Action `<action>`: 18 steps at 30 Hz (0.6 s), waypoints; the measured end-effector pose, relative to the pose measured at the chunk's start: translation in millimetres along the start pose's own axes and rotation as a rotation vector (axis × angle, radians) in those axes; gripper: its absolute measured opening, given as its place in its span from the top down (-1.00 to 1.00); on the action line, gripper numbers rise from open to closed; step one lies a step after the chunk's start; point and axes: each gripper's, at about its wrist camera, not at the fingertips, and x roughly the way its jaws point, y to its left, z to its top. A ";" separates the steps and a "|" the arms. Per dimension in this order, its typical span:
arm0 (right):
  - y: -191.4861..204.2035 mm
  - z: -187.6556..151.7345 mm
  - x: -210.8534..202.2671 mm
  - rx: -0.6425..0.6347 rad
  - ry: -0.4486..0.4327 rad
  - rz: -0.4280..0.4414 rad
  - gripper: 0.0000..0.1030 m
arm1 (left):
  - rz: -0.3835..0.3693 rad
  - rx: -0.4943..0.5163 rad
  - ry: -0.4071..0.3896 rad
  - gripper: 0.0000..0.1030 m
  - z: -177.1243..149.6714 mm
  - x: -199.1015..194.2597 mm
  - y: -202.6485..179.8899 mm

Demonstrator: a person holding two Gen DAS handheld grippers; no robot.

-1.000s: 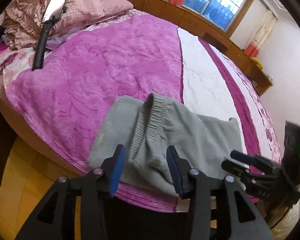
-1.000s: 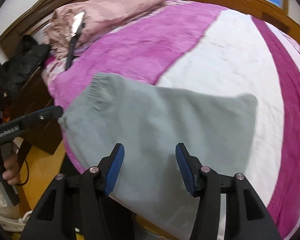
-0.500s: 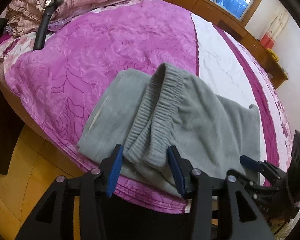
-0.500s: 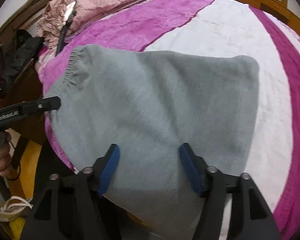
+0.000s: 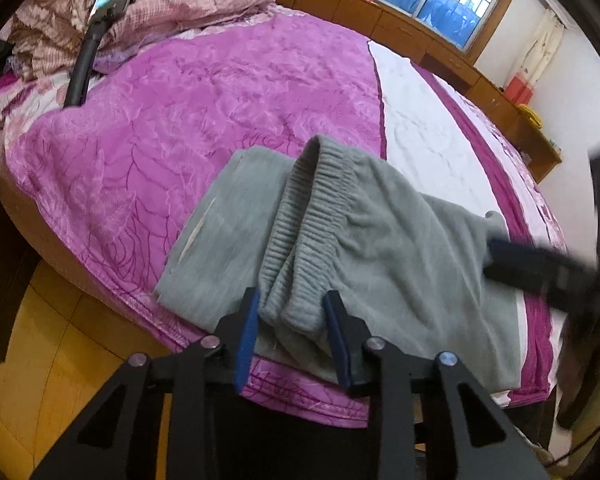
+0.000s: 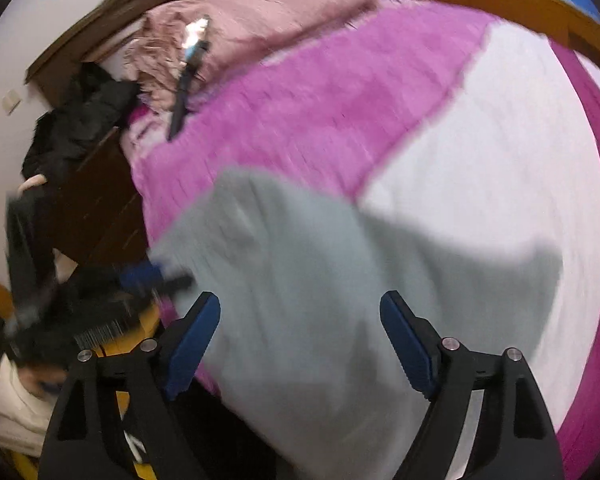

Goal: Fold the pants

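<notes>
Grey pants lie folded on the near edge of a bed, the ribbed waistband doubled over on top. My left gripper is open, its blue pads on either side of the waistband's near end without pinching it. The pants also show in the blurred right wrist view. My right gripper is open wide and empty just above the pants' near edge. It also shows in the left wrist view, blurred, at the pants' right end.
The bed has a magenta blanket and a white sheet. A pink quilt and a phone on a black holder arm lie at the head. Yellow floor lies below the bed edge. Dark furniture stands beside the bed.
My right gripper has opened wider and pulled back and left from the pants, fast enough to blur. My left gripper has stayed at the waistband, open. The pants have settled flatter.
</notes>
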 end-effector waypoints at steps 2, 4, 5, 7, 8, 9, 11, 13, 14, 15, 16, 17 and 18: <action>9.4 26.5 14.6 -0.069 0.012 0.023 -0.50 | -0.021 -0.024 0.008 0.33 -1.9 1.0 5.7; 16.0 42.2 29.4 -0.121 0.028 0.015 -0.51 | -0.047 -0.046 0.015 0.33 -2.0 2.1 10.7; 20.4 50.4 39.7 -0.155 0.041 0.013 -0.50 | -0.054 -0.049 0.018 0.32 -1.7 2.5 11.8; 27.1 58.5 56.7 -0.216 0.065 0.008 -0.50 | -0.050 -0.040 0.020 0.31 -1.0 4.1 10.5; 29.8 63.3 64.8 -0.242 0.077 0.012 -0.49 | -0.048 -0.038 0.021 0.29 -1.0 5.3 10.6; 32.2 66.9 72.5 -0.261 0.093 0.028 -0.47 | -0.048 -0.036 0.021 0.28 -0.9 6.3 10.7; 34.9 69.1 84.3 -0.280 0.121 0.067 -0.39 | -0.056 -0.043 0.022 0.27 -0.5 8.0 12.7; 37.6 69.2 94.8 -0.295 0.142 0.093 -0.22 | -0.069 -0.053 0.022 0.26 -0.3 9.0 14.9; 38.4 69.0 98.3 -0.302 0.147 0.100 -0.09 | -0.076 -0.059 0.021 0.28 -0.4 9.3 15.8; 39.4 68.1 102.3 -0.311 0.148 0.097 0.08 | -0.080 -0.064 0.020 0.29 -0.6 8.9 16.3; 39.4 67.2 104.7 -0.312 0.143 0.095 0.14 | -0.080 -0.060 0.017 0.33 -0.8 8.1 15.8; 37.9 66.2 105.6 -0.298 0.137 0.101 0.19 | -0.078 -0.052 0.011 0.37 -0.8 6.6 14.7; 36.0 66.2 105.3 -0.285 0.128 0.102 0.30 | -0.079 -0.046 0.007 0.41 -1.0 5.7 13.7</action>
